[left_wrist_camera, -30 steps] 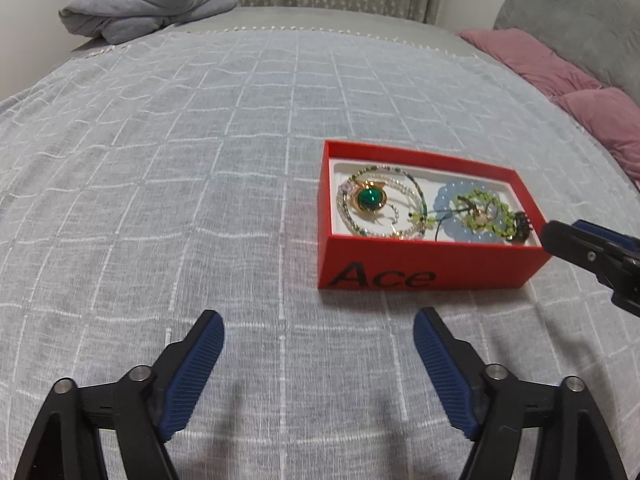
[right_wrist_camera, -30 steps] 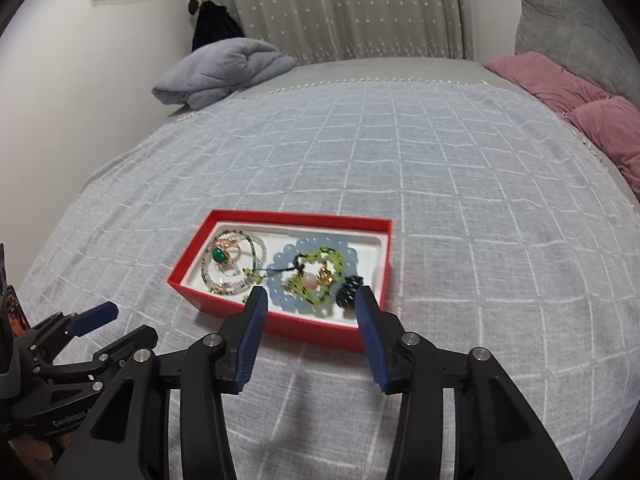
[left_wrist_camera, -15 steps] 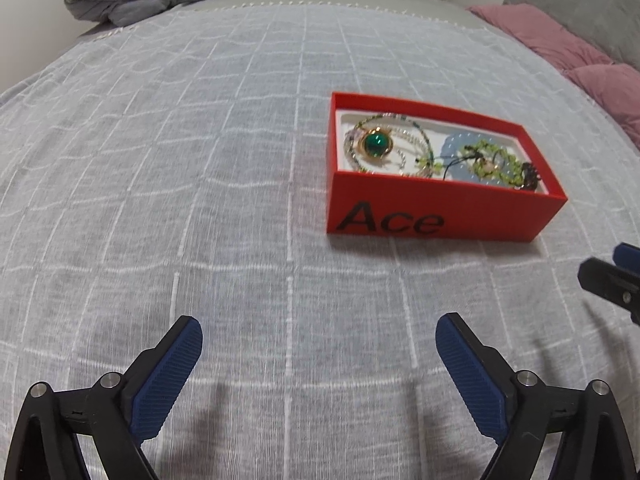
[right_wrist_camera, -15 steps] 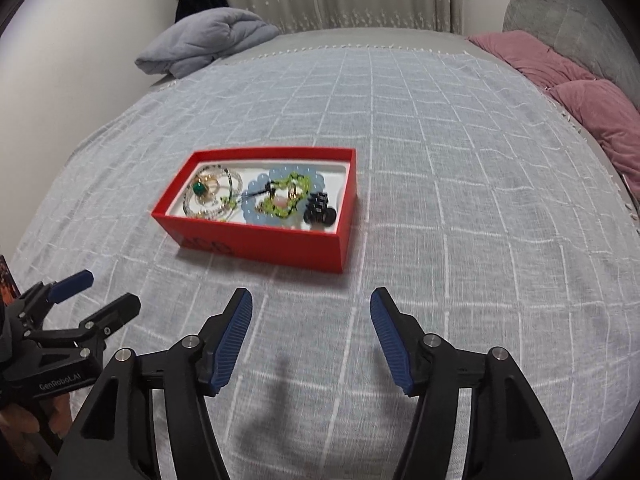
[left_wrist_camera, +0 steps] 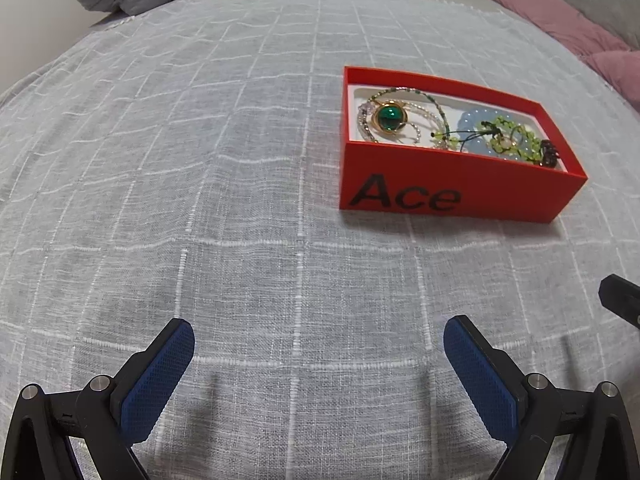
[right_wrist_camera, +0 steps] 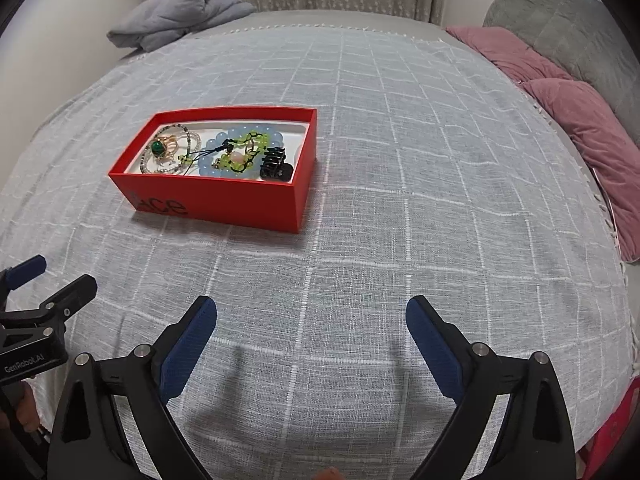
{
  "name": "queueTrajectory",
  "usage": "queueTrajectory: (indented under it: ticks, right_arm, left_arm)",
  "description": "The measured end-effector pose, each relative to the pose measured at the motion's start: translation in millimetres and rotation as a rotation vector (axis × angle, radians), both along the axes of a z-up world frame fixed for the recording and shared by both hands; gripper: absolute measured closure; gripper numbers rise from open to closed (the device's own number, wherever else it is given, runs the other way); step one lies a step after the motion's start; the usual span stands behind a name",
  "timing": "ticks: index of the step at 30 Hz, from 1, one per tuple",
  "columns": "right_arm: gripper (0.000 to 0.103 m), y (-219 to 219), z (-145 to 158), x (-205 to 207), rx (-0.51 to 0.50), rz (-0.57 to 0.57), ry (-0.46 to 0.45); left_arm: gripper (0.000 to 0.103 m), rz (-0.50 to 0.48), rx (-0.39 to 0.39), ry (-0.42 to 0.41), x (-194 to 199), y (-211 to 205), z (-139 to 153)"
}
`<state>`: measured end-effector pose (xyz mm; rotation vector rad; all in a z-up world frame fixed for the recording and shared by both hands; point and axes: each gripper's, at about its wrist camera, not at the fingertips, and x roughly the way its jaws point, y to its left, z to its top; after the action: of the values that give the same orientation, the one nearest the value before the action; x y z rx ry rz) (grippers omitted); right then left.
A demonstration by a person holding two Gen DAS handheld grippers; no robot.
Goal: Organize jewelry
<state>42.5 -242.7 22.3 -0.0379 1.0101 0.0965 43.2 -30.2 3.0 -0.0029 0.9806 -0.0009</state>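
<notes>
**Red box packed, both tongs pulled back**

Red cardboard marks the jewelry's place: the red box (left_wrist_camera: 452, 196) sits on the grey checked bedspread (left_wrist_camera: 200, 160) at about one o'clock from the left tongs (left_wrist_camera: 318, 354) and eleven o'clock from the right tongs (right_wrist_camera: 312, 332). Inside lie a green-stone ring (left_wrist_camera: 389, 117) on a beaded bracelet (left_wrist_camera: 400, 96), a pale blue bead bracelet (right_wrist_camera: 216, 148) with green cord beads (right_wrist_camera: 244, 160) across it, and a black hair claw (right_wrist_camera: 275, 164) at the box's right end.

A second ago the right tongs hung right over the box's near wall, narrowly parted; now they are spread wide and well apart from it, holding nothing. The left tongs have likewise backed off, spread and empty. No loose piece shows on the bedspread, so the sorting looks finished, or nearly so, and this retreat reads as a closing withdrawal. A folded grey blanket (right_wrist_camera: 180, 16) and pink pillows (right_wrist_camera: 580, 120) lie far off.
</notes>
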Motion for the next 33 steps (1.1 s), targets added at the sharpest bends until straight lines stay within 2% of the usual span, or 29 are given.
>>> queueTrajectory:
  ticks: [33]
  right_arm:
    - [0.006, 13, -7, 3, -0.029, 0.031, 0.02]
  left_arm:
    - [0.001, 0.009, 0.001, -0.011, -3, 0, 3]
